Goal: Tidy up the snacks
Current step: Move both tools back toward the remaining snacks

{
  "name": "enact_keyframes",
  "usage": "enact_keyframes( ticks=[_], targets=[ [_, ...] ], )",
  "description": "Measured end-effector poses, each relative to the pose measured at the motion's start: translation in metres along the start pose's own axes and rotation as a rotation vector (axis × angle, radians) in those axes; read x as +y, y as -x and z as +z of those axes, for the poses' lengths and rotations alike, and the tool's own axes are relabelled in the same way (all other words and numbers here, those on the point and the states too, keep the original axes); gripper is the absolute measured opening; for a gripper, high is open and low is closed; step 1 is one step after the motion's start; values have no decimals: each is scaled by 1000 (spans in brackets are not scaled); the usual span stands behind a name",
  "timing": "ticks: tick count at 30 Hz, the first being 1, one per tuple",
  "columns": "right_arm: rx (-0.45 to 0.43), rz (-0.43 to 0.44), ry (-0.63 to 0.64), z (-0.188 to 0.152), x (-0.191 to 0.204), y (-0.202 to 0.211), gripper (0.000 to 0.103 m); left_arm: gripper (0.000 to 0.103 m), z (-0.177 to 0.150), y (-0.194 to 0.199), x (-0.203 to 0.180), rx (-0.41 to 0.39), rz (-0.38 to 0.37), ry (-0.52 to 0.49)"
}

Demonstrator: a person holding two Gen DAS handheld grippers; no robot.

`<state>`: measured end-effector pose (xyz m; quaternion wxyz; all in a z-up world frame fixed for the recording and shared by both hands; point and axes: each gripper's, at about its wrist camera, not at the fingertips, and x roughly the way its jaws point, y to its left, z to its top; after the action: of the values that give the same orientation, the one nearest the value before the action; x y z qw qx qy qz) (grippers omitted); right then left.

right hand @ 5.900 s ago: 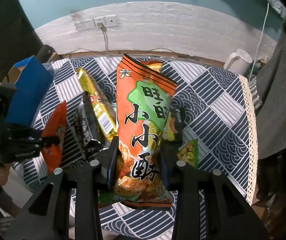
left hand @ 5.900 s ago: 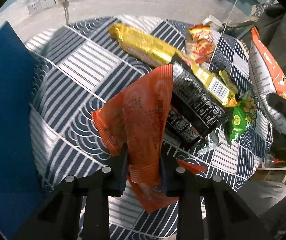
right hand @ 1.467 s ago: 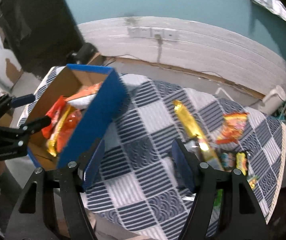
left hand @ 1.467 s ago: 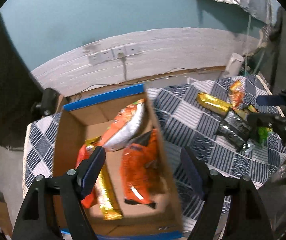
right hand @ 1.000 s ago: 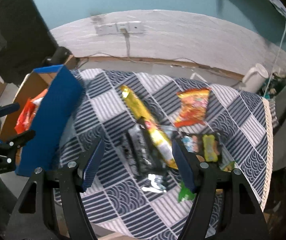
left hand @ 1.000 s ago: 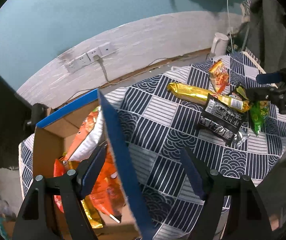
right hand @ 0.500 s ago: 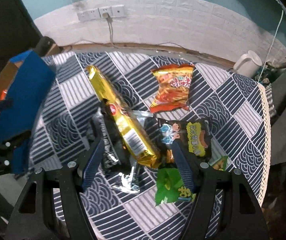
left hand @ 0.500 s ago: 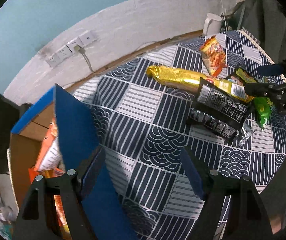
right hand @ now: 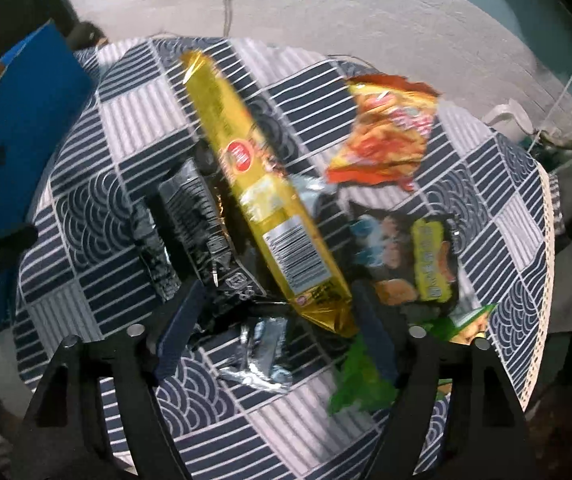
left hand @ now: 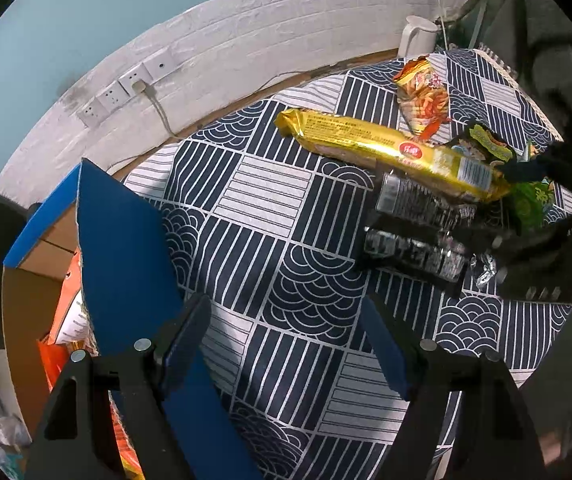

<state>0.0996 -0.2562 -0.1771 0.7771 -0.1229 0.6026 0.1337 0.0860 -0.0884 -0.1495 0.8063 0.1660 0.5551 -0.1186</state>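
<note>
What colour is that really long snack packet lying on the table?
The long snack packet is shiny gold-yellow with a red round logo, clearest in the left wrist view.

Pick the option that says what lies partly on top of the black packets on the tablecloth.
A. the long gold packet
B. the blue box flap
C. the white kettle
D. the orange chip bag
A: the long gold packet crosses over the black packets, its barcode end lying over them; nothing else named rests on them.

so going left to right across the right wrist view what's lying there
blue box flap → black wrapper packs → long gold packet → orange snack bag → white mug
</note>
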Motion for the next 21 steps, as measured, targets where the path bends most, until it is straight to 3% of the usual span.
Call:
enact_keyframes(
  ticks=[8, 21],
  targets=[
    [-4, 25, 1, -5, 12, 10, 79, 81, -2, -2, 6, 20, -21, 34],
    [-53, 11, -195, -33, -52, 54, 80, 82, 5, -11, -23, 76, -88, 44]
  ],
)
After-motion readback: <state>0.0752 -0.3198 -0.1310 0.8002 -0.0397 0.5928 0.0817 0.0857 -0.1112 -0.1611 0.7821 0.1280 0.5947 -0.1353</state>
